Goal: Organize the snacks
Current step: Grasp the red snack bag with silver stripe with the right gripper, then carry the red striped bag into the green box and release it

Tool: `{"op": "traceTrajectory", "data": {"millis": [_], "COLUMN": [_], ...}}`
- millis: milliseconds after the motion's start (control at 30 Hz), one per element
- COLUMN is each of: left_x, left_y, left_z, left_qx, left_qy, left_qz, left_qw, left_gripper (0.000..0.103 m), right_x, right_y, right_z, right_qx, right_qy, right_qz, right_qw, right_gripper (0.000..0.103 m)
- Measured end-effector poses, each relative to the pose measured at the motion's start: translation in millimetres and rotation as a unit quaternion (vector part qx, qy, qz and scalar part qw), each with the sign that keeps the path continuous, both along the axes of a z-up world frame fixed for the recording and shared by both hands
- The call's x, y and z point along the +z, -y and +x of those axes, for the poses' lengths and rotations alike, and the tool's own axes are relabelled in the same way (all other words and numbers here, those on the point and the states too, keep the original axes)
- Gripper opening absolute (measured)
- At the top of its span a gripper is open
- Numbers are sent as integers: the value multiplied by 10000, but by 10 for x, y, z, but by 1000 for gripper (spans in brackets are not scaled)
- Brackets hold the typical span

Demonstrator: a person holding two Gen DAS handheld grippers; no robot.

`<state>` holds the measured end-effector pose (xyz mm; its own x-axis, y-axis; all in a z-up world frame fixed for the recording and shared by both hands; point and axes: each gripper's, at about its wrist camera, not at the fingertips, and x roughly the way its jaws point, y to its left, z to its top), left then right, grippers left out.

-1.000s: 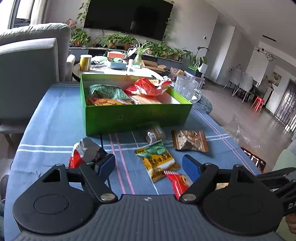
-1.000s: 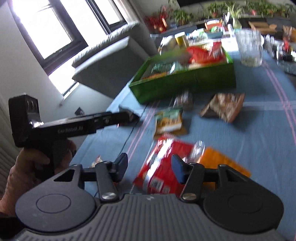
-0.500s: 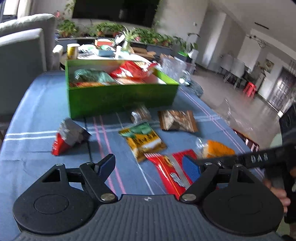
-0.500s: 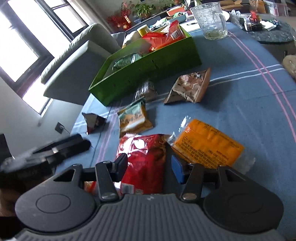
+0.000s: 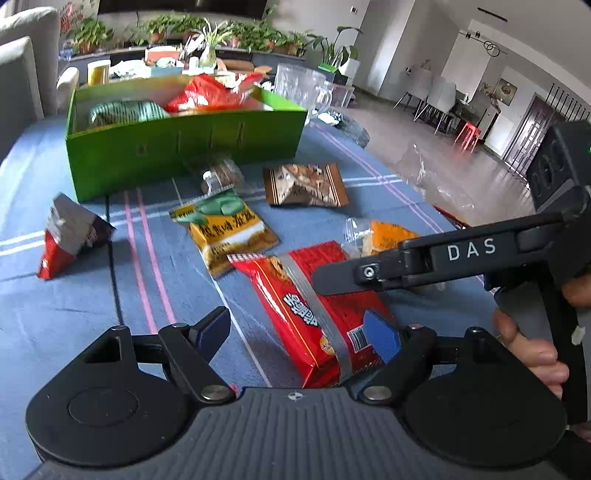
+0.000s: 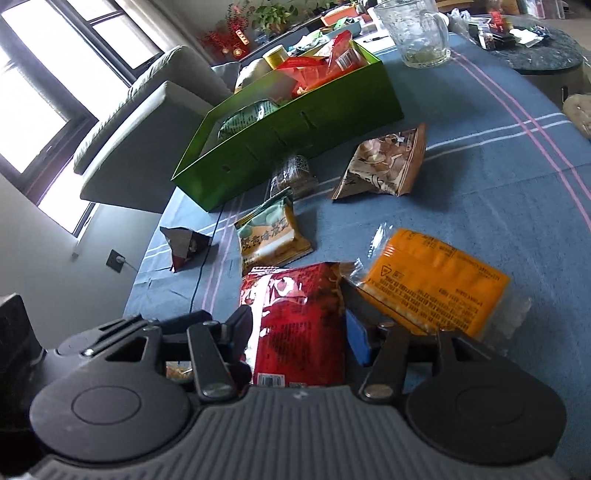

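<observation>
A red snack pack (image 5: 295, 291) (image 6: 299, 321) lies flat on the blue cloth nearest me. My right gripper (image 6: 299, 334) is low over its near end, with the pack filling the gap between the jaws, which stand no narrower than before. In the left wrist view the right gripper (image 5: 332, 275) reaches in from the right, held by a hand. My left gripper (image 5: 297, 330) is open, its right finger beside the pack's corner. The green box (image 5: 184, 147) (image 6: 295, 122) behind holds several snacks.
Loose on the cloth are an orange pack (image 6: 432, 284), a yellow-green pack (image 5: 225, 229), a brown pack (image 5: 304, 181), a small clear-wrapped snack (image 5: 221, 175) and a red-silver pack (image 5: 66, 232). A glass mug (image 6: 413, 33) stands right of the box. A thin cable (image 5: 112, 266) crosses the cloth.
Both grippers sank toward the red pack. The right one rolled level and now has the pack between its fingers. The left one closed in beside it. Neither opening changed.
</observation>
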<state>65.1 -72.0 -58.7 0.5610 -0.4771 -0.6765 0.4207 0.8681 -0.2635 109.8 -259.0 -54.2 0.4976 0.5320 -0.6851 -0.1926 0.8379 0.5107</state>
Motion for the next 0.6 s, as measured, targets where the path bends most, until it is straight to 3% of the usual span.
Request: {"op": "traceTrajectory", "data": {"millis": [300, 600], "left_x": [-60, 373], "left_y": [106, 53], "left_z": [5, -155], "left_qx": [-89, 18], "left_qy": [-16, 932], "left_qz": [-66, -66], "left_qw": [9999, 9956], "left_gripper": [70, 70], "right_x": [-40, 223], "right_y": [-207, -195], "right_z": [2, -64], "right_qx": [189, 231], "right_qy": [48, 430], "right_qz": [-111, 283], "right_qw": [9997, 9984], "right_gripper": [72, 67]}}
